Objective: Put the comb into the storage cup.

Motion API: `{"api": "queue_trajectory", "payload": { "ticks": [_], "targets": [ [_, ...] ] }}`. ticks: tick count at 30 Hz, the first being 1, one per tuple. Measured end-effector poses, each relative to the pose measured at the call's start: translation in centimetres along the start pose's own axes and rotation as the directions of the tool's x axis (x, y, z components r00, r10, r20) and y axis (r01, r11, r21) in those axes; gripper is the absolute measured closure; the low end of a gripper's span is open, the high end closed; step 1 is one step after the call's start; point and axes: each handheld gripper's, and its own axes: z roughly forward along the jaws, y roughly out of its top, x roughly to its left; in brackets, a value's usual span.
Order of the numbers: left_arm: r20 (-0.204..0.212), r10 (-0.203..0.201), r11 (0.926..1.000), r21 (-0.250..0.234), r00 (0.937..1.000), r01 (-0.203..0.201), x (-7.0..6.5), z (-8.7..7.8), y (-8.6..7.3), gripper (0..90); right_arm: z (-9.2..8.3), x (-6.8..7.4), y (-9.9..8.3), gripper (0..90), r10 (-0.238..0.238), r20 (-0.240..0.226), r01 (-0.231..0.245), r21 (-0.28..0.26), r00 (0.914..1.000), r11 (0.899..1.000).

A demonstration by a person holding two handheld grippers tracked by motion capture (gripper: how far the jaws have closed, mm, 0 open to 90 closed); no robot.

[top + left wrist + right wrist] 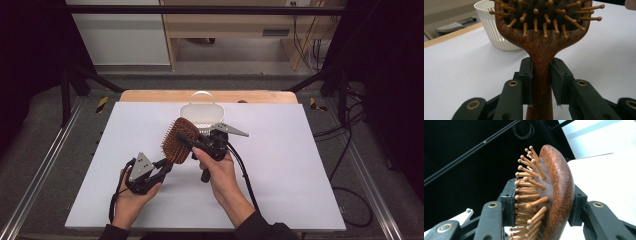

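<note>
1. High view: hairbrush [178,140], wooden with a field of wooden pins, was held up above the white table sheet [280,165] near its middle, between the two grippers. The left gripper [166,165], carried in the person's left hand [131,196], reached up and to the right and met the brush at its handle end. The right gripper [186,137], in the right hand [220,172], came in from the right, its black jaws lying across the brush head. A white slotted basket [201,108] stood on the sheet just behind the brush, near the far wooden table edge [150,95].

2. Left gripper view: both jaws were closed narrowly on the neck of the hairbrush [541,57], one pad pressed against each side of the handle just below the head. The pins faced the camera. The white basket [492,32] stood behind and to the left, on the white sheet [461,70].

3. Right gripper view: the jaws clamped the head of the hairbrush [556,187] edge-on, one pad touching the pin tips and the other against the rounded wooden back. The white sheet [609,177] lay beyond at the right, with dark frame bars [469,151] at the upper left.
</note>
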Motion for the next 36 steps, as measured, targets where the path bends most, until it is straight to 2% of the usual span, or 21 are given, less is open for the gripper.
{"api": "queue_trajectory", "payload": {
  "ticks": [3,6,8,9,11,14,17,19,24,27,31,36],
  "targets": [
    [-0.039,0.022,0.9998,0.000,0.9990,-0.022,-0.2,0.1,0.0,70.6,0.0,0.2,0.3,52.9,-0.017,0.010,0.017,0.002,0.9998,1.000],
    [-0.028,-0.013,0.9997,-0.020,0.9995,0.012,-0.3,0.1,0.1,68.0,0.1,0.0,0.7,53.0,-0.023,0.030,0.023,0.001,0.9993,1.000],
    [-0.034,-0.032,0.9989,-0.034,0.9989,0.031,-0.1,0.0,0.0,60.6,0.0,-0.2,1.0,53.0,-0.026,0.045,0.027,-0.006,0.9986,1.000],
    [-0.036,-0.045,0.9979,-0.047,0.9984,0.043,0.1,-0.2,0.0,59.9,-0.1,-0.3,1.3,53.0,-0.022,0.051,0.023,-0.014,0.9984,1.000],
    [-0.041,-0.077,0.9940,-0.081,0.9962,0.074,0.6,-0.5,-0.1,53.9,-0.3,-0.5,1.8,52.9,-0.025,0.063,0.027,-0.028,0.9977,0.999],
    [-0.057,-0.150,0.9807,-0.136,0.9871,0.141,1.6,-0.9,-0.3,40.9,-0.7,-0.9,2.7,52.9,-0.023,0.076,0.028,-0.053,0.9968,0.998],
    [-0.081,-0.218,0.9655,-0.164,0.9726,0.203,2.5,-1.0,-0.8,29.8,-0.9,-1.3,3.5,52.8,-0.023,0.098,0.030,-0.066,0.9949,0.997],
    [-0.098,-0.240,0.9587,-0.181,0.9658,0.220,2.8,-1.1,-1.0,24.7,-1.0,-1.6,3.9,52.8,-0.008,0.101,0.015,-0.076,0.9948,0.997],
    [-0.142,-0.257,0.9547,-0.191,0.9560,0.228,3.3,-1.2,-1.1,10.8,-1.1,-1.7,4.9,52.6,-0.004,0.113,0.015,-0.098,0.9936,0.995],
    [-0.152,-0.264,0.9536,-0.189,0.9524,0.235,3.4,-1.1,-1.3,7.0,-1.1,-1.6,5.5,52.6,-0.003,0.116,0.016,-0.107,0.9932,0.994],
    [-0.161,-0.250,0.9577,-0.186,0.9548,0.219,3.6,-1.1,-1.4,6.0,-1.0,-1.6,6.2,52.4,-0.005,0.117,0.020,-0.128,0.9931,0.992],
    [-0.173,-0.264,0.9536,-0.195,0.9489,0.230,3.9,-1.3,-1.7,5.6,-0.8,-1.7,6.7,52.4,0.008,0.127,0.009,-0.136,0.9919,0.991]
  ]
}}
